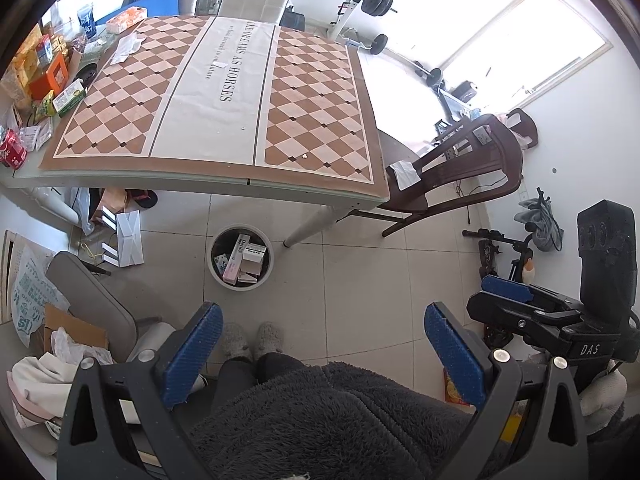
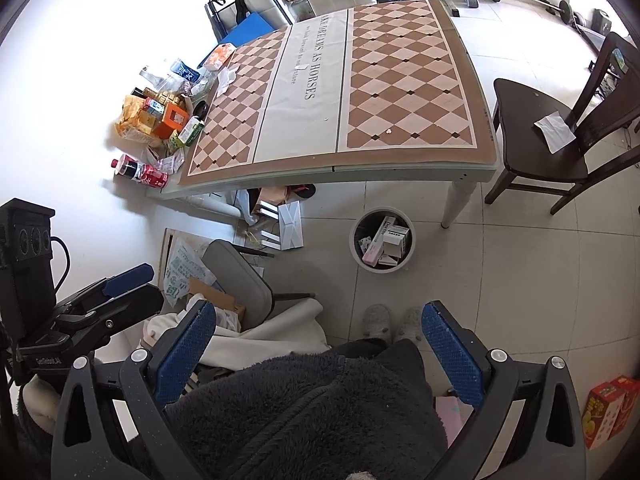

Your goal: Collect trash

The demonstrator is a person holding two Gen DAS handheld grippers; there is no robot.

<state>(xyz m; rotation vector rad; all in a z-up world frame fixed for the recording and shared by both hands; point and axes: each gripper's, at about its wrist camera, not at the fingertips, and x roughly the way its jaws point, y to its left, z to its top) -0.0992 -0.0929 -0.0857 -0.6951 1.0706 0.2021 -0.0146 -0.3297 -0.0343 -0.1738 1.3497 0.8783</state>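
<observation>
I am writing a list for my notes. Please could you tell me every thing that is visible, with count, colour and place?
table: 1, pale frame, checked brown mat on top, centre
trash bin: 1, white, on floor by table leg, boxes inside
cola bottle: 1, red label, lying at table's left edge
orange box: 1, in the packaging pile, table's left side
tissue: 1, white, on the mat's far left
wooden chair: 1, dark brown, right of table
paper: 1, white, on that chair's seat
slippers: 2, grey, on floor
left gripper: 1, blue pads, open, empty
right gripper: 1, blue pads, open, empty
</observation>
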